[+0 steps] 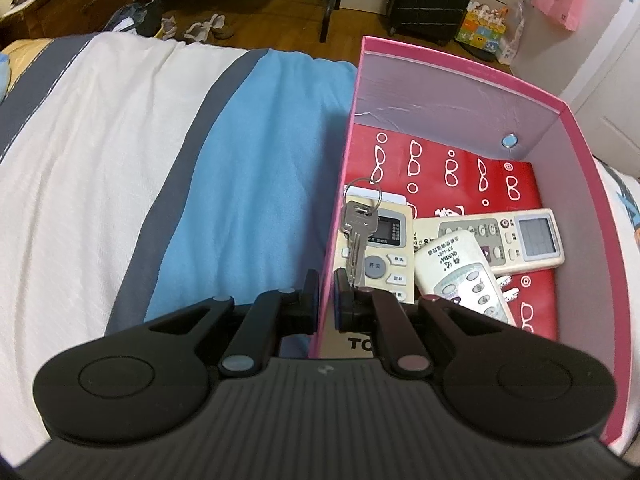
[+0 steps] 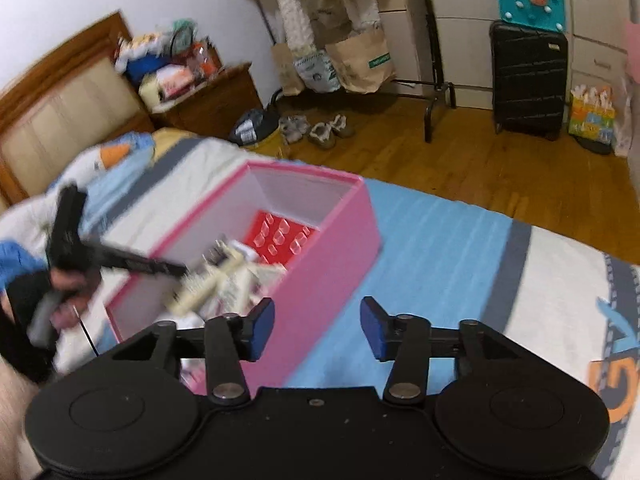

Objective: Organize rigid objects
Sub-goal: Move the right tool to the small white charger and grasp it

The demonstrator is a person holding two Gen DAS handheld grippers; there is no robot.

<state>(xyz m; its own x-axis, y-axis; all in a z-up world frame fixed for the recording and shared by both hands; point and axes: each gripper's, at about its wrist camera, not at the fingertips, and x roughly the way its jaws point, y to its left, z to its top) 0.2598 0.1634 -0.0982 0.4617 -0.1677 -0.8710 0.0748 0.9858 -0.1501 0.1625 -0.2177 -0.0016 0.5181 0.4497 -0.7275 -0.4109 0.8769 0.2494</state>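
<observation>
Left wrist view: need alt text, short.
The left tongs are shut on the wall of a pink box standing on a striped bedspread. Inside the box lie three remote controls, a bunch of keys on a ring and a red bag printed with white glasses.
</observation>
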